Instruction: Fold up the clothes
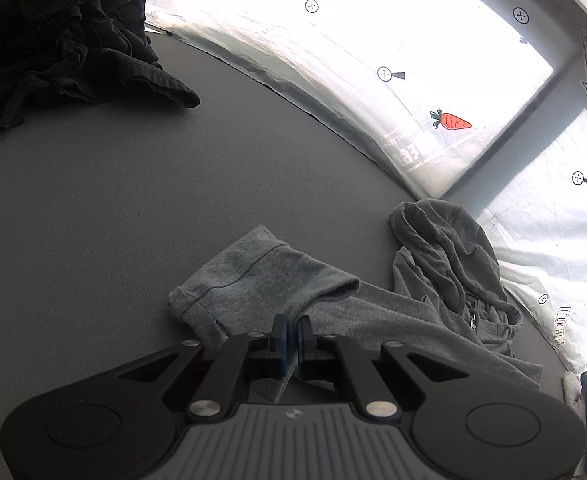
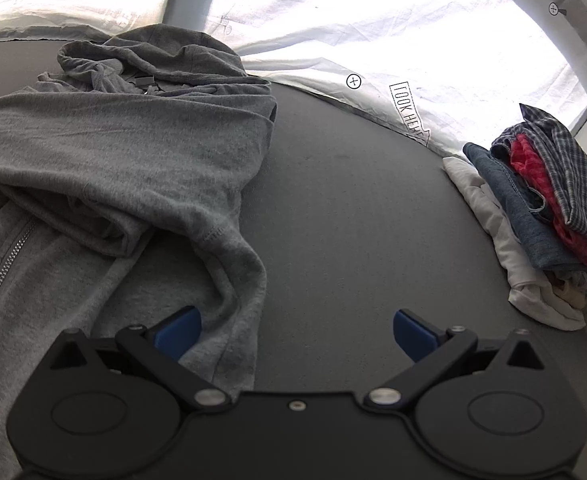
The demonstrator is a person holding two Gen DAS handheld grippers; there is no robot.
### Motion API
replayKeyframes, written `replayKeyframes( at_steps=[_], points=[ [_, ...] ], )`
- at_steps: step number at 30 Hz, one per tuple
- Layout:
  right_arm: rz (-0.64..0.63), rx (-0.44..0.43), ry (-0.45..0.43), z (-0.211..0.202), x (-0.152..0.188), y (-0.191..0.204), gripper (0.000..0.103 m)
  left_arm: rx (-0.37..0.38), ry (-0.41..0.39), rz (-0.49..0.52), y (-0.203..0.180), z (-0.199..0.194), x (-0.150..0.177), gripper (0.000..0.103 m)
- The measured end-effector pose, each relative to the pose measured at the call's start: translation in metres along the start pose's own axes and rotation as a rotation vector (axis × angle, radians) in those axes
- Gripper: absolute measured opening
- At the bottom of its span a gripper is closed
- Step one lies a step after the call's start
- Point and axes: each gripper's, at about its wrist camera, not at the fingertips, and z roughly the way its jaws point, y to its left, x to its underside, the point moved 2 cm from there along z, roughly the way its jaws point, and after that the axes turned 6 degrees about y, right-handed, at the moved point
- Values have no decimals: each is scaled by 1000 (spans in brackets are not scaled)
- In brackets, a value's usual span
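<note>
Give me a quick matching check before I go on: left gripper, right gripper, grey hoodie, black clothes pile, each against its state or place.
Things:
1. left gripper
2. right gripper
3. grey hoodie
4. black clothes pile

States or places:
A. open, above bare table
B. heaped at the far left of the table
C. shut on grey fabric
D. spread out, zip showing, hood bunched at the far end

Pairs: 1-C, 2-A, 3-D, 4-B

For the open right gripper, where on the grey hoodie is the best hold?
Likely the raised hem fold of the grey hoodie, just ahead of the right gripper. Come from the bare table on its right: the edge humps up there, letting a finger slip under.
</note>
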Motion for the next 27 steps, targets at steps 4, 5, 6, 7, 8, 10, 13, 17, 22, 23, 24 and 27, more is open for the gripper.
replayKeyframes(
  at_steps=[4, 5, 6, 7, 8, 10, 13, 17, 22, 23, 24, 27],
  points=[
    [43, -31, 23, 3, 0, -5, 103, 16, 32, 40, -10, 7, 6, 5],
    [53, -37, 33, 4, -1, -6, 103, 19, 43, 51, -11, 9, 8, 6],
    [63, -44, 44, 5, -1, -7, 103, 22, 54, 61, -13, 12, 9, 9],
    [69, -52, 59, 7, -3, -8, 103, 24, 65, 72, -14, 14, 11, 10],
    [70, -60, 75, 8, -5, -10, 103, 27, 76, 82, -15, 16, 13, 10],
    [62, -73, 101, 10, -8, -11, 103, 33, 98, 103, -18, 21, 16, 9],
    [45, -88, 135, 11, -13, -11, 103, 42, 131, 135, -22, 28, 22, 11],
    [46, -106, 167, 6, -15, -11, 103, 54, 174, 177, -28, 38, 29, 20],
    [77, -129, 86, -31, -15, -11, 103, 98, 208, 200, -31, 32, 25, 42],
    [90, -131, 61, -40, -16, -11, 103, 114, 212, 200, -31, 29, 23, 44],
    [107, -144, 36, -47, -19, -11, 103, 130, 214, 195, -30, 24, 22, 48],
    [159, -199, -32, -65, -30, -11, 100, 147, 213, 163, -23, 12, 19, 64]
  ],
)
